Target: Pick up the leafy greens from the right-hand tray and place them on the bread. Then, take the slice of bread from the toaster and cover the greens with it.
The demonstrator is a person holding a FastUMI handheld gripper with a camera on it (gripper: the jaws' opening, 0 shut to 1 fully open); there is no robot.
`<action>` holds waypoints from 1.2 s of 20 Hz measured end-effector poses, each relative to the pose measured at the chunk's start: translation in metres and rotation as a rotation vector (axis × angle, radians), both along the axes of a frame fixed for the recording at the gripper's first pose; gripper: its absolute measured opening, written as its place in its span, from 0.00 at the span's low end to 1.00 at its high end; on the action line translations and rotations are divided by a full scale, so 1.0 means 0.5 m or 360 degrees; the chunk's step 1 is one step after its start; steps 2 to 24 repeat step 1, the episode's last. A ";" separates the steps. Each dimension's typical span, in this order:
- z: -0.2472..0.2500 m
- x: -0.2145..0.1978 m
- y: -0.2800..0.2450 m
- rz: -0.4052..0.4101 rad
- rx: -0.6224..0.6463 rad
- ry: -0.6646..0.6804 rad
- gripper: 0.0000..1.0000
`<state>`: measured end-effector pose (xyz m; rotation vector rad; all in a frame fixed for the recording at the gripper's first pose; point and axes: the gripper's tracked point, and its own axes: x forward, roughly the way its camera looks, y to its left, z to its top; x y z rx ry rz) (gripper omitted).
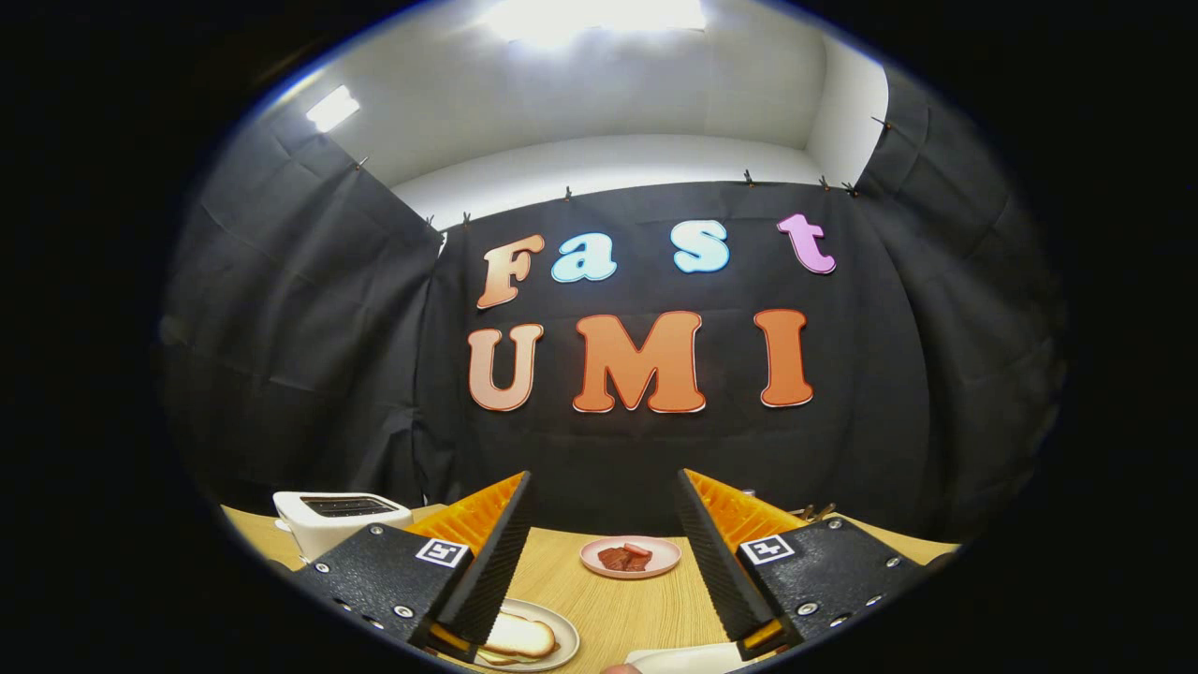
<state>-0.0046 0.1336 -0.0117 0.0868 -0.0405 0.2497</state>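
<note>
The tool (604, 552) is wide open and holds nothing; its two fingers stand well apart above the wooden tabletop (608, 604).

Beyond the fingers, at about 12 o'clock from the gap between them, a pink plate (630, 557) carries some reddish-brown pieces, perhaps meat. At about 7 o'clock, just beside and partly under the left finger, a pale plate (559, 646) holds a slice of bread (519, 637); I see no greens on it, though part of it is hidden. At about 10 o'clock, beyond the left finger, stands the white toaster (328, 520). Its slot looks dark, and I cannot tell if a slice sits inside. At about 5 o'clock, near the right finger, the white edge of a tray (679, 660) shows; the leafy greens should be there by the task, but its content is hidden.

By my judgement the task is at its start: picking the greens, placing them, and covering with the second slice are all left to do.
</note>
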 end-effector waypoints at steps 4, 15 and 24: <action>0.001 -0.001 0.000 -0.0001 -0.0006 -0.0008 0.90; 0.001 -0.001 0.000 -0.0001 -0.0006 -0.0008 0.90; 0.001 -0.001 0.000 -0.0001 -0.0006 -0.0008 0.90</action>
